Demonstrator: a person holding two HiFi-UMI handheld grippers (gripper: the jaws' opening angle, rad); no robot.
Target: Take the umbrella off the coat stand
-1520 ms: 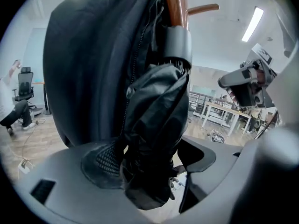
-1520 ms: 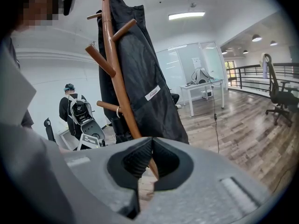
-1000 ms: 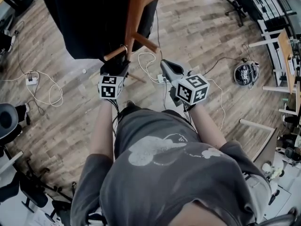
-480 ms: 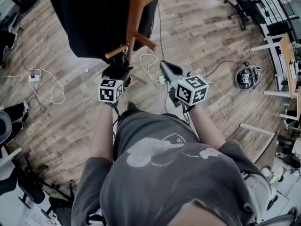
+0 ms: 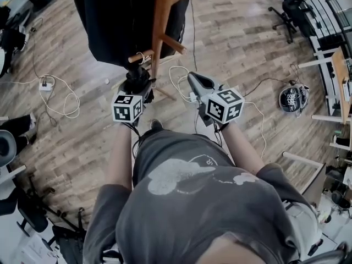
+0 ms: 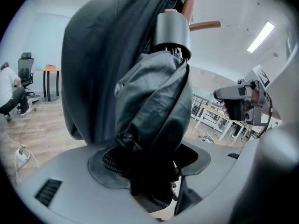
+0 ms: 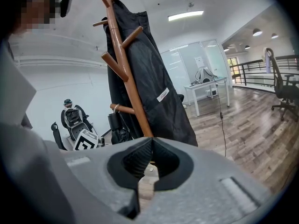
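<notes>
In the left gripper view the dark fabric of the umbrella (image 6: 149, 106) buries my pads, and I cannot make out where its strap meets the wood. From the head view the umbrella barely separates from the black coat (image 5: 118, 21) behind it, and the coat stand (image 5: 163, 15) is cut off at the top edge.

Both my forearms reach forward, the jaws tilted somewhat downward and the marker cubes facing up. My left gripper (image 5: 136, 75) sits just below a low peg (image 5: 142, 56). Its jaws have just been closing and now clamp the folded umbrella low on its bundle, whose grey cylindrical end (image 6: 172, 29) rises away from me toward the stand. My right gripper (image 7: 150, 149) hangs alongside, clear of the stand, jaws together on nothing.
</notes>
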